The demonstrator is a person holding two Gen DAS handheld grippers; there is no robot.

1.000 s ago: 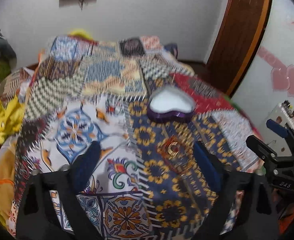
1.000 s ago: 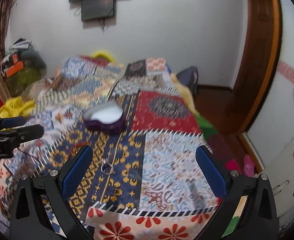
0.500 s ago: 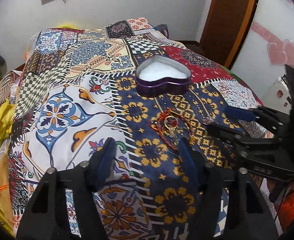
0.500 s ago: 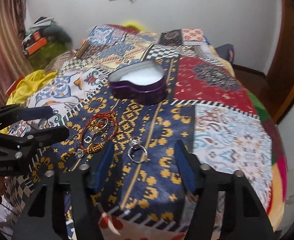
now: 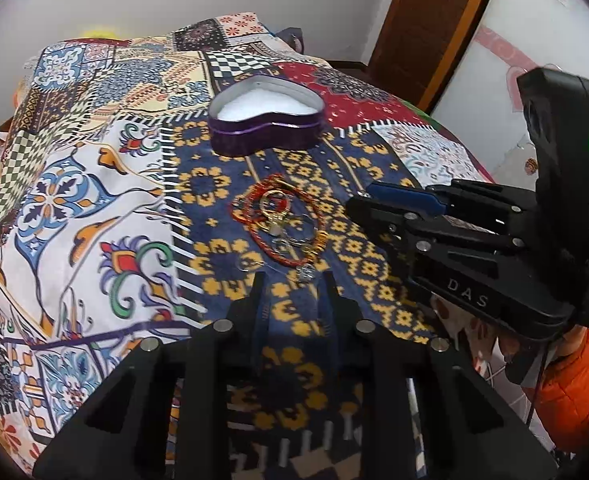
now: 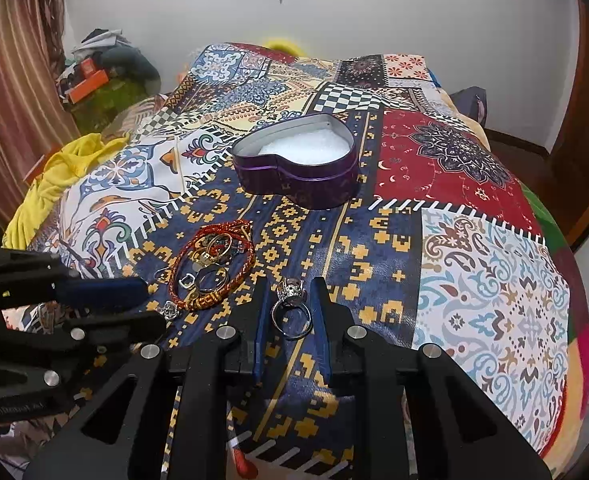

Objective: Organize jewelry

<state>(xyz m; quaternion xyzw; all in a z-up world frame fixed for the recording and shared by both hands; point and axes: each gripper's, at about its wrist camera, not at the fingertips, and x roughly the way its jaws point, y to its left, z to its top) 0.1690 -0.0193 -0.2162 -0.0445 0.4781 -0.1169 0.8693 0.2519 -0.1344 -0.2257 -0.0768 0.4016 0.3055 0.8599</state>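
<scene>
A purple heart-shaped tin [image 5: 265, 121] with white padding stands open on the patterned bedspread; it also shows in the right wrist view [image 6: 299, 160]. A red braided bracelet [image 5: 280, 220] ringed around gold and silver rings lies in front of it, also in the right wrist view [image 6: 210, 266]. A silver stone ring [image 6: 291, 308] lies between the narrowly spread fingers of my right gripper [image 6: 290, 284], not clamped. My left gripper [image 5: 292, 276] hovers just before the bracelet pile, fingers narrowly apart and empty. The right gripper also shows in the left wrist view [image 5: 390, 200].
The patchwork bedspread [image 6: 474, 240] covers the whole bed. Yellow cloth [image 6: 54, 176] and clutter [image 6: 102, 76] lie at the left edge. A wooden door [image 5: 426, 28] and a white wall stand to the right. The left gripper's body [image 6: 54, 312] sits at the left.
Both grippers have moved down and forward toward the jewelry, and their fingers have narrowed. The right fingers now straddle the silver ring; the left fingers are close to the bracelet pile.
</scene>
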